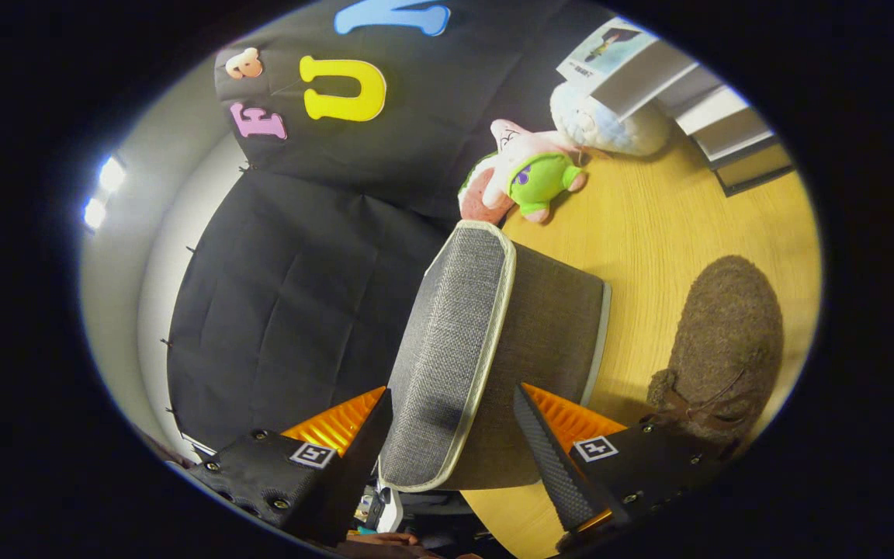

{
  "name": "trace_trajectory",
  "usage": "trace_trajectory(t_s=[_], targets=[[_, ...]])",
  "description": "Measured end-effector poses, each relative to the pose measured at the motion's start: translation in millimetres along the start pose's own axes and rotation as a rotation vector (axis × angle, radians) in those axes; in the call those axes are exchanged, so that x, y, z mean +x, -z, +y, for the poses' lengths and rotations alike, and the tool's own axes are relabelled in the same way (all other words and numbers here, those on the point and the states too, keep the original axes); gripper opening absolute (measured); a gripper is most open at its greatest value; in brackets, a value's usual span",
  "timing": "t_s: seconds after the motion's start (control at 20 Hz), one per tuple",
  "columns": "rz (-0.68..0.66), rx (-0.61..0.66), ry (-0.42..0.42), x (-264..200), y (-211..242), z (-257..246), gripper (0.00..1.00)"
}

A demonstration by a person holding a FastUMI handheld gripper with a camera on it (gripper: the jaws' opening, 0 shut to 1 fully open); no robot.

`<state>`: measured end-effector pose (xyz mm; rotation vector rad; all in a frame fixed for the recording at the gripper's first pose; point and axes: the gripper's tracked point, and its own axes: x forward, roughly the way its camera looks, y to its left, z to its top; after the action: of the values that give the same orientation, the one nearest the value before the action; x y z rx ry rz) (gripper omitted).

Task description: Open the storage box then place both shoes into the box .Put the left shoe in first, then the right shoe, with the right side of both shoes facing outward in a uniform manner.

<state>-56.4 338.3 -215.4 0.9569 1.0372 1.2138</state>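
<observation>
One grey fabric box (pixel 493 341) sits mid-frame on the wooden table (pixel 649 225), its pale-trimmed lid (pixel 447 357) raised on edge between the fingers. The gripper (pixel 451 423) is rolled sideways, so the table looks tilted; its fingers stand well apart, and I cannot tell whether either touches the lid. Lower right, a brown fuzzy shoe (pixel 726 341) lies beside the box, with bare table between them. Upper right, two plush toys (pixel 528 175) sit beyond the box beside stacked books (pixel 711 116).
</observation>
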Motion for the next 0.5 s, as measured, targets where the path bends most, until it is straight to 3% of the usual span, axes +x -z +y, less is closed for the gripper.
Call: trace_trajectory(t_s=[0.35,0.45,0.5], targets=[[0.048,0.047,-0.049,11.6,9.0,8.0,0.95],[0.063,0.116,-0.087,11.9,6.1,18.5,0.74],[0.073,0.148,-0.071,10.0,6.2,13.3,0.70]])
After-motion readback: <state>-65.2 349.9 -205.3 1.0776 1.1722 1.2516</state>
